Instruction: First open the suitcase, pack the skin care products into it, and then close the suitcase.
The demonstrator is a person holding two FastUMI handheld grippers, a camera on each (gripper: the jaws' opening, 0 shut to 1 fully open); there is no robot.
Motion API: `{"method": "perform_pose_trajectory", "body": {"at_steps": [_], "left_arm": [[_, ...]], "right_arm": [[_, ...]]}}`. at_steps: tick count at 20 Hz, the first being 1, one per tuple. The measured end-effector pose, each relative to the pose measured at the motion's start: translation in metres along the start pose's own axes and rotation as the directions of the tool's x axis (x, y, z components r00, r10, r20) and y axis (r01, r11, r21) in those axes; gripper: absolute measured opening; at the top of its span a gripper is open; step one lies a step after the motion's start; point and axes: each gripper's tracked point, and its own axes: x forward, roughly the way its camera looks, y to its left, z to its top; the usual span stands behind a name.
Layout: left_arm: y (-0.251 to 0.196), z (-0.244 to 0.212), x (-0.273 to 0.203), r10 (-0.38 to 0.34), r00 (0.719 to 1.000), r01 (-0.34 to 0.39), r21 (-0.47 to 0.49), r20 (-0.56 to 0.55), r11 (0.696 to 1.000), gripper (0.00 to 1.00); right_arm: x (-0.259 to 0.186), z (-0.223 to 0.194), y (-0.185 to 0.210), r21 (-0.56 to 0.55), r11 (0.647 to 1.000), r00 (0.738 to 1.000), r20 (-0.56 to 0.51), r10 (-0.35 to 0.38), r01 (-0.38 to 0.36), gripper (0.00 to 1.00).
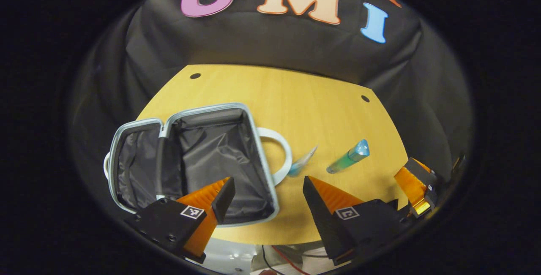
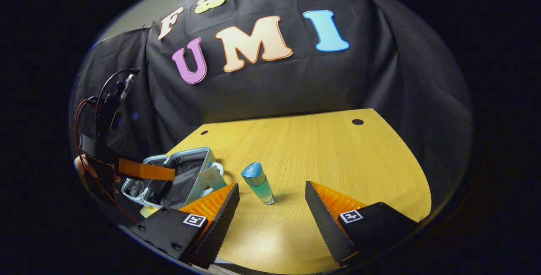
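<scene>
Your suitcase (image 1: 192, 163) lies opened flat on the counter (image 1: 296, 97), both dark-lined halves facing up with nothing packed in them that you can see, so the opening step looks done and the packing is what's left. The blue-capped bottle (image 2: 258, 183) stands upright on the bare wood to the right of the case, well apart from it. In the right gripper view it sits just ahead of your right gripper (image 2: 272, 207), a little toward the left finger, with its long axis vertical and the cap on top. A small clear sachet (image 1: 301, 163) lies flat just beside the suitcase handle (image 1: 279, 152), between the case and the bottle.

Your right gripper's fingers are spread wide with nothing between them. Your left gripper (image 1: 268, 194) is also spread wide and holding nothing, hovering over the near edge of the case's right half.

The right hand is plainly the nearer one to the bottle. Judging from this, you would push forward and slightly left so the upright body comes between the fingers, and close low on the body, below the cap; clip it off-centre and a tall, narrow bottle may tip
</scene>
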Motion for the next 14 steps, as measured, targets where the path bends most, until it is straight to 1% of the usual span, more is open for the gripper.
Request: {"method": "perform_pose_trajectory", "body": {"at_steps": [1,3,4,5,6,7,9,11,12,13,14], "left_arm": [[-0.007,-0.004,0.010,-0.008,1.000,0.008,0.010,0.008,1.000,0.96],[-0.019,-0.012,0.028,0.010,1.000,-0.011,0.011,0.022,1.000,0.96],[-0.024,-0.016,0.035,0.019,1.000,-0.019,-0.001,0.024,1.000,0.96],[-0.030,-0.018,0.043,0.021,0.999,-0.020,-0.009,0.038,1.000,0.96],[-0.034,-0.018,0.048,0.026,0.998,-0.025,-0.018,0.061,1.000,0.95],[-0.038,-0.018,0.054,0.027,0.997,-0.025,-0.023,0.075,0.999,0.96],[-0.042,-0.009,0.066,0.041,0.989,-0.037,-0.035,0.140,0.999,0.95],[-0.045,-0.009,0.079,0.052,0.985,-0.048,-0.033,0.166,0.998,0.94],[-0.043,-0.012,0.086,0.071,0.984,-0.067,-0.030,0.164,0.997,0.95],[-0.039,-0.010,0.090,0.098,0.976,-0.095,-0.028,0.195,0.995,0.94],[-0.038,-0.008,0.095,0.114,0.969,-0.108,-0.038,0.218,0.993,0.94]], "right_arm": [[0.006,-0.001,0.001,-0.018,1.000,1.000,-0.008,0.017,-0.017,0.98],[0.020,-0.005,0.000,-0.037,0.998,0.999,-0.018,0.044,-0.045,0.98],[0.027,-0.007,-0.001,-0.035,0.998,0.998,-0.023,0.056,-0.057,0.94],[0.034,-0.010,-0.003,-0.036,0.997,0.998,-0.029,0.064,-0.065,0.94],[0.040,-0.012,-0.005,-0.044,0.997,0.997,-0.033,0.065,-0.067,0.98],[0.043,-0.016,-0.007,-0.053,0.996,0.997,-0.036,0.070,-0.072,0.98],[0.052,-0.023,-0.007,-0.068,0.994,0.995,-0.044,0.086,-0.089,0.98],[0.057,-0.031,-0.008,-0.087,0.991,0.993,-0.056,0.099,-0.104,0.98],[0.060,-0.035,-0.009,-0.096,0.989,0.993,-0.065,0.103,-0.109,0.94],[0.062,-0.039,-0.011,-0.105,0.988,0.992,-0.072,0.104,-0.111,0.98],[0.064,-0.042,-0.012,-0.112,0.988,0.992,-0.076,0.102,-0.110,0.98]]}}
